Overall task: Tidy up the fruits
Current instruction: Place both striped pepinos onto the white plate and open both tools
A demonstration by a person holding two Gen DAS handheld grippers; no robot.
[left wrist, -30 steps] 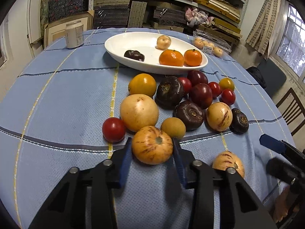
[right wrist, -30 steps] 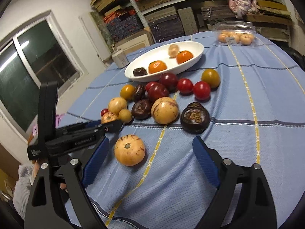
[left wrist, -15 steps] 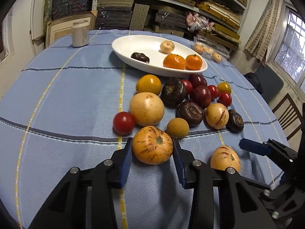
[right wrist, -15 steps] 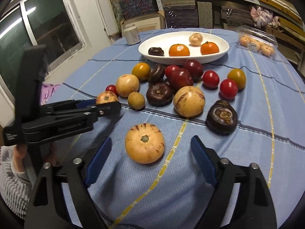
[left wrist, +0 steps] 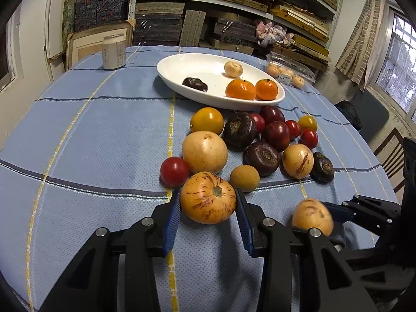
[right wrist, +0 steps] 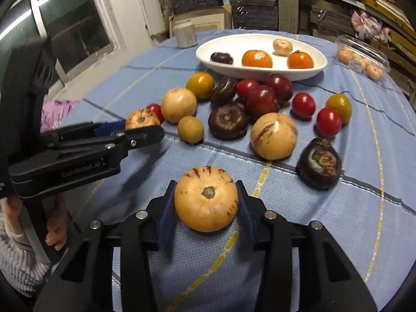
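My left gripper (left wrist: 208, 202) is shut on a striped yellow-orange melon (left wrist: 208, 200) at the near edge of the fruit pile. My right gripper (right wrist: 206, 202) is shut on a second striped melon (right wrist: 206, 202), which also shows in the left wrist view (left wrist: 312, 217). Both melons rest on the blue tablecloth (left wrist: 104, 135). Behind them lies a pile of fruit: a pale round fruit (left wrist: 204, 152), red tomatoes (left wrist: 174, 170), dark purple fruits (left wrist: 262, 158) and a small tan fruit (left wrist: 244, 177). A white oval dish (left wrist: 182, 67) at the back holds two oranges (left wrist: 240, 89), a dark fruit and a pale one.
A white can (left wrist: 113, 52) stands at the table's far left. A clear plastic box of small pale fruits (left wrist: 288, 74) lies at the far right. Shelves of boxes stand behind the table. A wooden chair (left wrist: 392, 153) is at the right.
My right gripper has moved in around the second striped melon and closed on it. My left gripper has stayed on its melon while the view shifted a little.
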